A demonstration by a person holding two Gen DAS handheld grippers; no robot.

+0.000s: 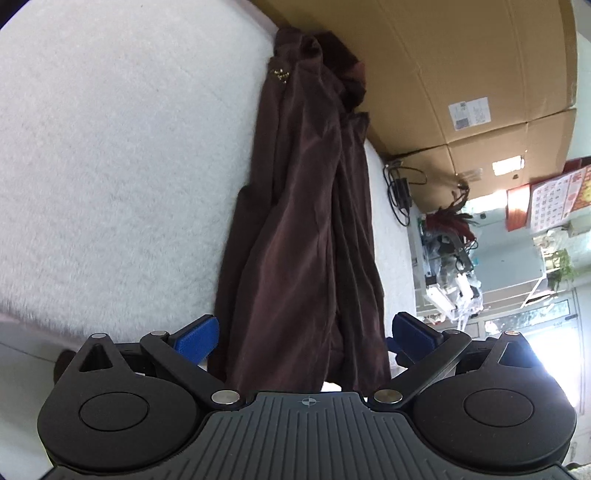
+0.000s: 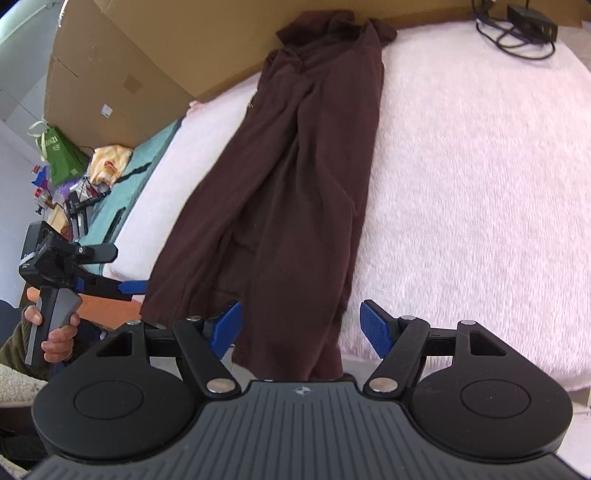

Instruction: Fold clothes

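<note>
A dark brown garment (image 2: 291,177) lies stretched lengthwise on the fluffy white blanket (image 2: 480,184), its near end hanging over the front edge. My right gripper (image 2: 301,328) is open, its blue pads on either side of the garment's near hem without pinching it. In the left wrist view the same garment (image 1: 306,229) runs away from me, bunched at the far end. My left gripper (image 1: 303,336) is open too, straddling the near edge of the cloth. The left gripper (image 2: 110,286) also shows in the right wrist view, held by a hand at the garment's left corner.
A large cardboard box (image 2: 155,66) stands behind the blanket. A black power adapter with cables (image 2: 524,26) lies at the far right corner. A teal mat (image 2: 122,192) with yellow cloth and clutter sits to the left. A room with a calendar (image 1: 550,199) is in the background.
</note>
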